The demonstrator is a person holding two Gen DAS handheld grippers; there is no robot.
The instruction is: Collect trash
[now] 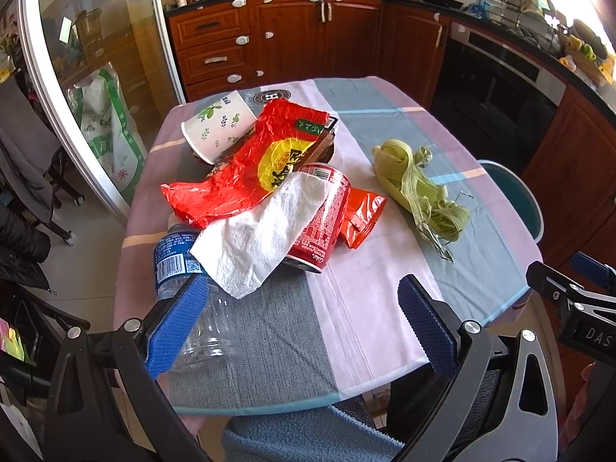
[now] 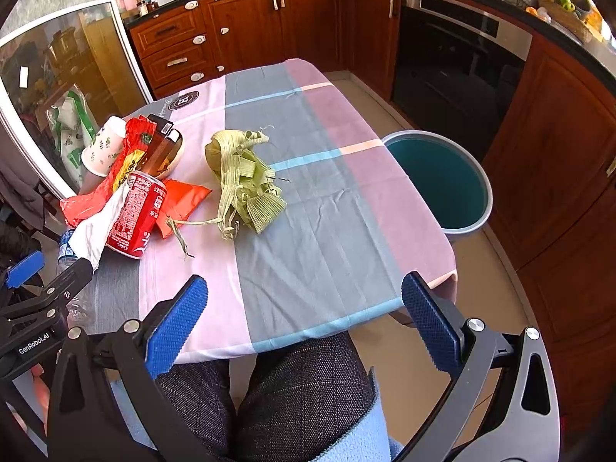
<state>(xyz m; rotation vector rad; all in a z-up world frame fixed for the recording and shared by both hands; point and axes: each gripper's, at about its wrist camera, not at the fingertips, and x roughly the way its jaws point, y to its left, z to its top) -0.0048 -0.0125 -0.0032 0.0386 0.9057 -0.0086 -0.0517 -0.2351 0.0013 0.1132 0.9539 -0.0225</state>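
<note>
Both of my tools are spread wide and carry nothing: the left gripper (image 1: 304, 323) hovers over the near table edge by the clear water bottle (image 1: 184, 269), the right gripper (image 2: 304, 323) over bare tablecloth (image 2: 327, 231). I judge collection not yet begun. All the trash lies on the cloth: a red wrapper (image 1: 246, 169), white paper towel (image 1: 258, 227) draped over a red can (image 2: 134, 215), a small orange packet (image 1: 362, 215), a paper cup (image 1: 215, 127) on its side, and green husks (image 2: 242, 177) set apart. The teal bin (image 2: 442, 181) stands on the floor beside the table's right edge; its visible interior looks empty. A bowl (image 2: 177, 158) holds a brown box.
</note>
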